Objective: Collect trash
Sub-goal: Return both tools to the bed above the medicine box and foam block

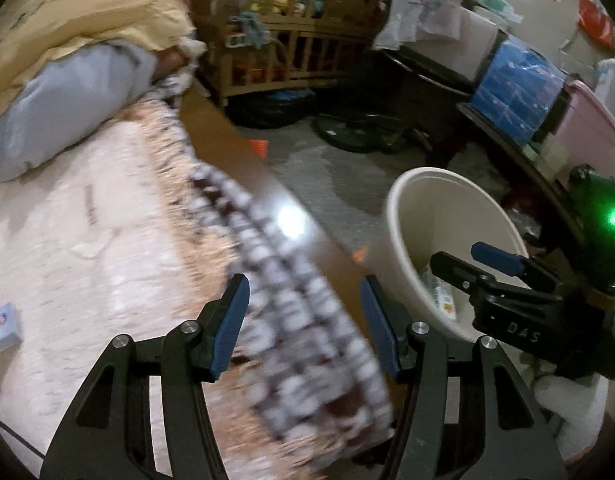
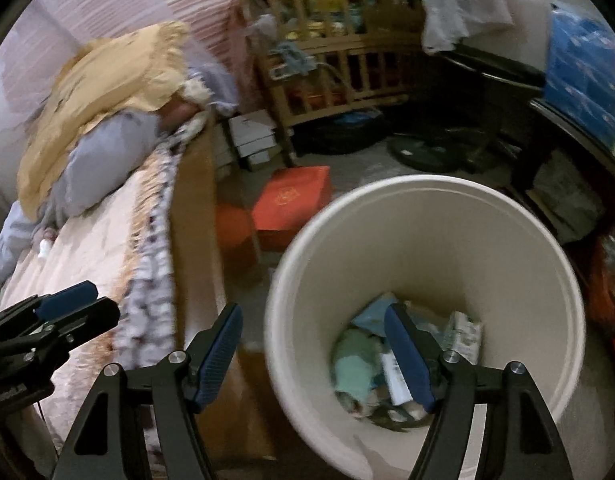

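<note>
With both your left claw and right claw spread wide and empty, the round cream plastic bin on the floor beside the bed already holds several crumpled wrappers, while a small flat box on the bedspread looks left to collect.

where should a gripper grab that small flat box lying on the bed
Take the small box across its narrow width, coming straight down from above. It lies flat on the soft bed cover, so its thin side edges are the only faces the open left gripper can close on.
</note>
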`<control>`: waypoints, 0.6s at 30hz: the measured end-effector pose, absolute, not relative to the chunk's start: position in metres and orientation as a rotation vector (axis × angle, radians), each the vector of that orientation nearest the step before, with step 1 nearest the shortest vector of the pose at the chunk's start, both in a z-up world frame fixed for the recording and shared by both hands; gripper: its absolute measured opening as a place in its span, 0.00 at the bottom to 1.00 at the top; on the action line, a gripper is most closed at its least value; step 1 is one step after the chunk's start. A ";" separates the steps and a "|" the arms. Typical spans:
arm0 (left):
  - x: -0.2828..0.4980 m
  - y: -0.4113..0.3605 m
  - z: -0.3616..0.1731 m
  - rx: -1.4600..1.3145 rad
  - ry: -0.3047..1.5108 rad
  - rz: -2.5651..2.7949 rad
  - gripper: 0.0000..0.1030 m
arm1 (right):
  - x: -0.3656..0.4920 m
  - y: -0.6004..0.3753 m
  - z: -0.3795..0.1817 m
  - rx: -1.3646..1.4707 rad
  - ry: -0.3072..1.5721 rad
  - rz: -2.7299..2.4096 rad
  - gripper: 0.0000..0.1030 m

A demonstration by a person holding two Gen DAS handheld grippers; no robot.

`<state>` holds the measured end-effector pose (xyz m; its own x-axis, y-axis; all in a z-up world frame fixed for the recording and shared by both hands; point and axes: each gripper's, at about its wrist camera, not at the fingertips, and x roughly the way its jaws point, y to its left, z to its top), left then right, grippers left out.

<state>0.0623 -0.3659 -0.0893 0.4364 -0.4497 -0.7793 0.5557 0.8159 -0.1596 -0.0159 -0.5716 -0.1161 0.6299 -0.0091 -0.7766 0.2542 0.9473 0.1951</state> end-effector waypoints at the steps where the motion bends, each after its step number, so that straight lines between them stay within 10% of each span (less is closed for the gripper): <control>1: 0.063 -0.359 -0.088 0.125 0.926 -0.613 0.55 | -0.013 -0.564 -0.115 0.296 0.882 -0.135 0.69; 18: 0.093 -0.162 -0.072 0.064 0.949 -0.243 0.55 | 0.039 -0.390 -0.116 0.187 0.951 0.215 0.69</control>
